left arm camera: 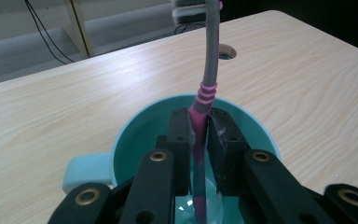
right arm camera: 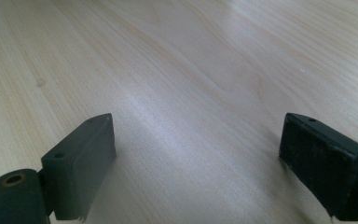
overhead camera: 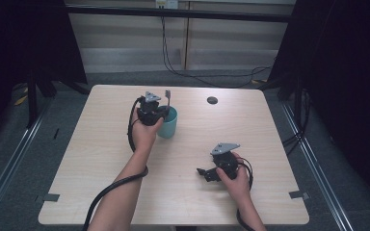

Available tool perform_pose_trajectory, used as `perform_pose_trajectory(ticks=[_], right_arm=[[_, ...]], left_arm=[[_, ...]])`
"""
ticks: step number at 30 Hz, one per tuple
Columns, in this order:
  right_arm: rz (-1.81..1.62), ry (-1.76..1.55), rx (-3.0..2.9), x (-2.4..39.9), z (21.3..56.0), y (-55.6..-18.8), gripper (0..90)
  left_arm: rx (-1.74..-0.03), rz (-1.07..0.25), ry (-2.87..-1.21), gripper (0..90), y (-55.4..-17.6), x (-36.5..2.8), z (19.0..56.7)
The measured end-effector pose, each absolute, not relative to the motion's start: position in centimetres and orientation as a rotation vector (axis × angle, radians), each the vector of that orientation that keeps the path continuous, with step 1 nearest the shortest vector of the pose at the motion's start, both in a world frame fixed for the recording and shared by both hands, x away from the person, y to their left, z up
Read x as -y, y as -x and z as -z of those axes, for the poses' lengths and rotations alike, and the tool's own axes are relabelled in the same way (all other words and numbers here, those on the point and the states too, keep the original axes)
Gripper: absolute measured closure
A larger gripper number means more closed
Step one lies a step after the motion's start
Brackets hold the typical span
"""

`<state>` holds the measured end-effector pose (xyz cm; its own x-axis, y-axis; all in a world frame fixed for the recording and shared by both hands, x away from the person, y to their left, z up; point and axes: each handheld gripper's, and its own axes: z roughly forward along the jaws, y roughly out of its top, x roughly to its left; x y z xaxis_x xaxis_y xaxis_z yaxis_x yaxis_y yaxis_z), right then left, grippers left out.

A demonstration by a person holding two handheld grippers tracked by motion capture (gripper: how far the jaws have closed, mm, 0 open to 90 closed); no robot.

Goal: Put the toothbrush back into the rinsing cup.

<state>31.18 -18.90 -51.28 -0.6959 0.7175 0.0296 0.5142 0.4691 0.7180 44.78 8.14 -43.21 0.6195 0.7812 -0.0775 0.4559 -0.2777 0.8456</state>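
**Poster1:** Two grippers on this one. The left gripper [left arm camera: 200,130] has its fingers [left arm camera: 179,140] clenched on a toothbrush [left arm camera: 209,70], pinching the pink lower part of the handle from both sides, just under the ribbed pink rings.

**Poster2:** Where's the brush relative to the mug?

**Poster1:** Standing nearly upright inside the teal mug [left arm camera: 135,126]. The lower end of the handle reaches down inside the mug, below the fingers, and the grey neck rises above the rim with the bristle head at the top. The fingers sit right over the mug's opening, tips dipping a bit inside the rim. The mug's handle sticks out to the left in the left gripper view.

**Poster2:** And the other hand?

**Poster1:** The right gripper [overhead camera: 203,172] is well apart from the mug [overhead camera: 168,122], nearer the person's edge of the surface [overhead camera: 101,159]. Its fingers [right arm camera: 81,163] are spread wide with nothing between them, just bare wood grain under them.

**Poster2:** Anything else near the mug?

**Poster1:** A round dark hole [overhead camera: 212,100] in the surface, off to the mug's right and a little farther back in the high view.
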Motion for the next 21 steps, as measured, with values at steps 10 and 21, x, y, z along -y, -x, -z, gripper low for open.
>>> perform_pose_trajectory(ticks=[10, 21], right_arm=[[-1.051, -1.054, -2.446, 18.8, 51.3, -31.2, 9.9], [-1.049, -1.063, -2.447, 18.5, 51.2, -31.3, 9.7]], left_arm=[[-0.975, -0.457, -1.92, 72.9, -44.6, -8.2, 43.0], [-0.981, -0.455, -1.929, 64.1, -44.1, -8.6, 42.2]])
